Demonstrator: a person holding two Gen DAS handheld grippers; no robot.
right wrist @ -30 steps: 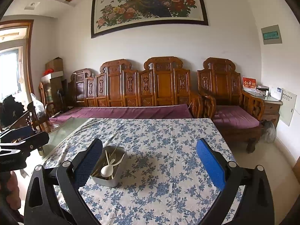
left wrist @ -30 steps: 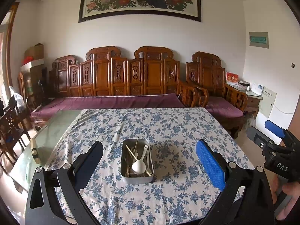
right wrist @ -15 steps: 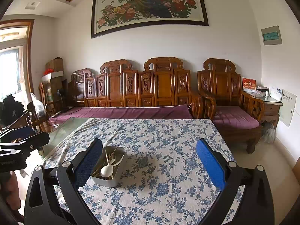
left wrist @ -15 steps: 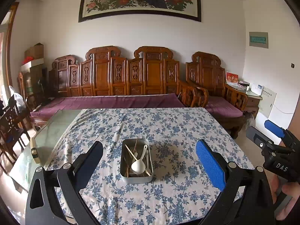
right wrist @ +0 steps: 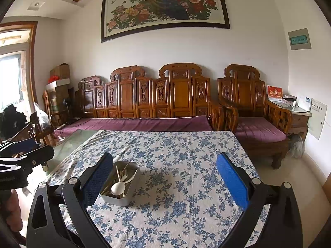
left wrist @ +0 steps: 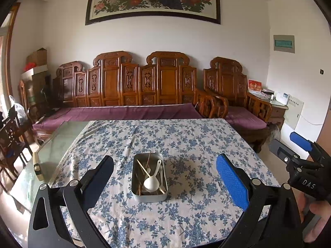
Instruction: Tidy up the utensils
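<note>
On the flowered tablecloth (left wrist: 186, 136) stands one metal tin (left wrist: 149, 195), the only container on the table. It sits near the front middle of the cloth. Inside it lie one white spoon (left wrist: 152, 183), several thin wooden chopsticks (left wrist: 143, 167) and what may be a fork; the exact count of sticks is hard to make out because they overlap.

The left gripper (left wrist: 164, 180) has its jaws spread wide and empty, and the tin shows between its fingers, farther along the table. The right gripper (right wrist: 164, 180) is likewise released, holding nothing, with the tin just beside its left finger (right wrist: 97, 180), partly covered by it. Behind stand a long wooden bench (right wrist: 144, 103) and one armchair (right wrist: 254, 111).
</note>
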